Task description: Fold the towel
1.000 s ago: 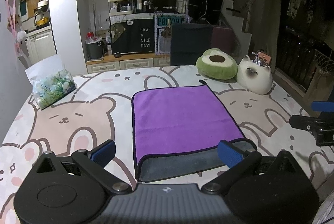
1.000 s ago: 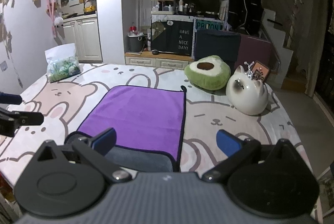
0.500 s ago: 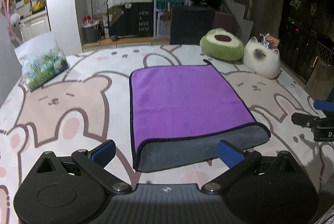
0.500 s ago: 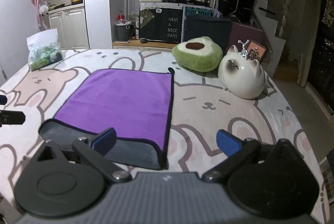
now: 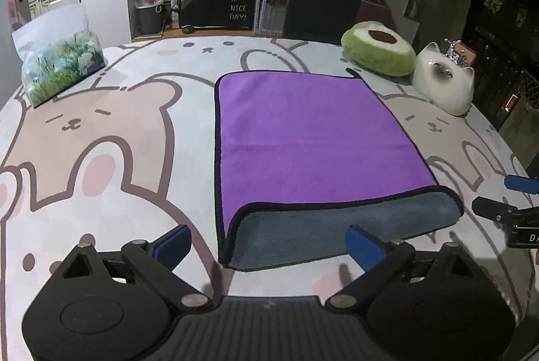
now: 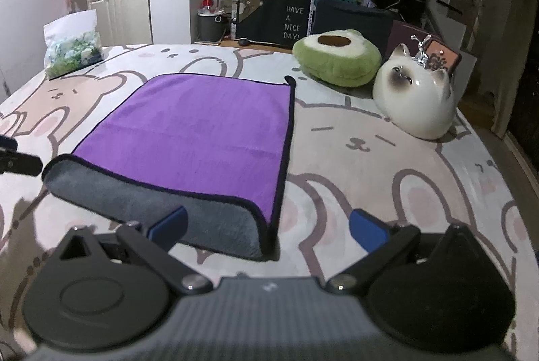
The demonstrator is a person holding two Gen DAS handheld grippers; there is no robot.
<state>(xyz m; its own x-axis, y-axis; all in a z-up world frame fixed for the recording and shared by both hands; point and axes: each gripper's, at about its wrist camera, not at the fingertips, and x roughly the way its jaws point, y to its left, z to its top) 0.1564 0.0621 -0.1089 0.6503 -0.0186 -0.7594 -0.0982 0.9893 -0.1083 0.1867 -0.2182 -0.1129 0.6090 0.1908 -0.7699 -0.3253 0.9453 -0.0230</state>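
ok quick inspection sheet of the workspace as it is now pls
surface: table under a bear-and-bunny print cover
job's things: purple towel lying flat, already folded over, grey underside showing along the near edge
clutter: avocado plush and white cat figure at the far right, tissue pack at the far left, all apart from the towel
grippers: left gripper and right gripper both open, holding nothing, at the towel's near edge
cables: nothing seen
surroundings: dim room, dark board reading have a nice day, shelves, white cabinets
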